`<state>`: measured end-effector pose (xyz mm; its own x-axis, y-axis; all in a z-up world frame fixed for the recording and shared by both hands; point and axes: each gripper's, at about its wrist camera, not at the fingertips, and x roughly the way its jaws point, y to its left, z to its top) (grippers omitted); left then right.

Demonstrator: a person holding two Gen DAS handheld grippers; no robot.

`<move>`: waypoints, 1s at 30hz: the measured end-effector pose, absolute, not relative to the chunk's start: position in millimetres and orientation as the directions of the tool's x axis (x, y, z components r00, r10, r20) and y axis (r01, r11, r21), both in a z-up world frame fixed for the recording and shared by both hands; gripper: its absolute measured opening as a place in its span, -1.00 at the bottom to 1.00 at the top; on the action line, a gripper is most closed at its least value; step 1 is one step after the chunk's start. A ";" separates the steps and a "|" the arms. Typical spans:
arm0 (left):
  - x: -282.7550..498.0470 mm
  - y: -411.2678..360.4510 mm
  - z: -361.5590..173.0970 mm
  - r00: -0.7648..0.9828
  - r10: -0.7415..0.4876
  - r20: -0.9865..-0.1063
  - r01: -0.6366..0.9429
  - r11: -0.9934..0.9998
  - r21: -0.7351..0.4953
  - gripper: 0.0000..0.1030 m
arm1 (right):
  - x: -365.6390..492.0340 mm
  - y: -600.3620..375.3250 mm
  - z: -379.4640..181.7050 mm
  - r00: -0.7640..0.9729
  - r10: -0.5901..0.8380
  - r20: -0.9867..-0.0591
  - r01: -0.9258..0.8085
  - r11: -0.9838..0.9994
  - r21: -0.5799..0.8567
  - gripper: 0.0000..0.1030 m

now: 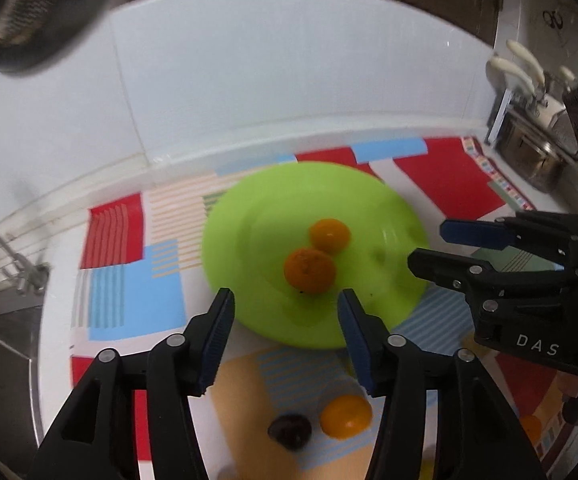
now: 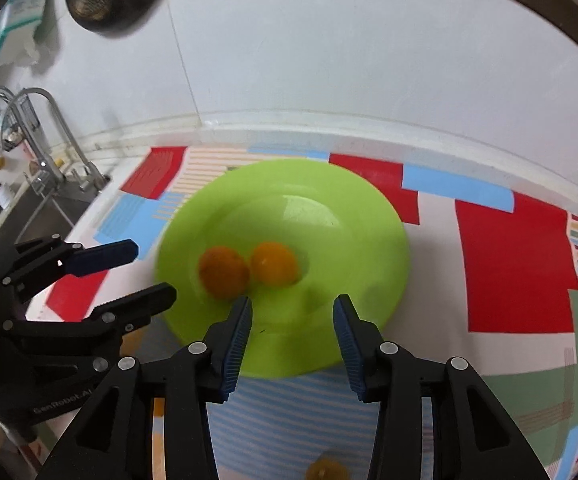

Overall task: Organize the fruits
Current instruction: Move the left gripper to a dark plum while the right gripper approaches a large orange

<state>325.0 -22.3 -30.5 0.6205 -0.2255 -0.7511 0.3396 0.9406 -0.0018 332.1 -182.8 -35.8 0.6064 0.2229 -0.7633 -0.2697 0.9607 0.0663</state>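
Two small round orange fruits point(image 1: 310, 271) point(image 1: 329, 235) lie touching each other near the middle of a round lime-green plastic plate point(image 1: 249, 280), which sits on a patchwork mat of red, blue and striped blocks point(image 1: 453, 184). At the bottom of the left wrist view, a third orange fruit point(image 1: 345, 416) and a dark round fruit point(image 1: 289, 430) rest on the mat. Left gripper point(image 1: 285, 316) and right gripper point(image 2: 292, 316) both hang over the plate's near rim, jaws parted, holding nothing.

Your left claw point(image 1: 285, 316) angled downward, jaws parted and empty, your right claw point(image 2: 292, 322) alongside it, also tilted down, jaws apart, gripping nothing
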 end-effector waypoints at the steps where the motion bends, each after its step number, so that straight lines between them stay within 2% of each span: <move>1: 319.5 -20.3 -26.0 0.630 -0.225 -0.743 0.335 0.942 -0.001 0.11 | 326.5 -182.2 -32.0 0.617 0.217 -0.756 -0.267 0.962 0.058 -0.16; 4: 299.4 -15.3 -10.5 0.662 -0.226 -0.714 0.327 0.945 0.005 0.18 | 305.4 -182.1 -18.1 0.648 0.218 -0.730 -0.265 0.963 0.053 -0.15; 6: 284.7 -12.5 0.8 0.684 -0.225 -0.694 0.321 0.947 0.008 0.23 | 290.6 -180.9 -9.5 0.670 0.220 -0.710 -0.263 0.963 0.050 -0.06; 10: 256.1 -7.2 16.0 0.727 -0.215 -0.652 0.301 0.953 0.021 0.48 | 260.2 -180.4 9.4 0.715 0.215 -0.665 -0.248 0.968 0.047 -0.03; 13: 234.5 -3.6 24.0 0.758 -0.201 -0.620 0.279 0.960 0.030 0.61 | 234.4 -183.5 19.4 0.763 0.180 -0.621 -0.206 0.978 0.030 0.22; 14: 224.4 -2.0 25.9 0.771 -0.197 -0.605 0.274 0.961 0.036 0.63 | 226.8 -183.7 21.6 0.776 0.162 -0.609 -0.192 0.981 0.017 0.29; 23: 178.6 -0.9 26.5 0.790 -0.201 -0.579 0.271 0.962 0.035 0.74 | 167.6 -190.0 27.0 0.833 0.066 -0.549 -0.094 0.995 -0.023 0.45; 30: 152.5 -3.5 18.5 0.789 -0.208 -0.578 0.278 0.960 0.032 0.80 | 134.9 -196.5 17.7 0.836 0.021 -0.549 -0.038 0.999 -0.021 0.46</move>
<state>152.5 -3.5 18.5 0.7887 -0.2084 -0.5784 0.2775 0.9602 0.0325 134.9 -196.5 17.7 0.8355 0.0205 -0.5491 -0.0381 0.9991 -0.0206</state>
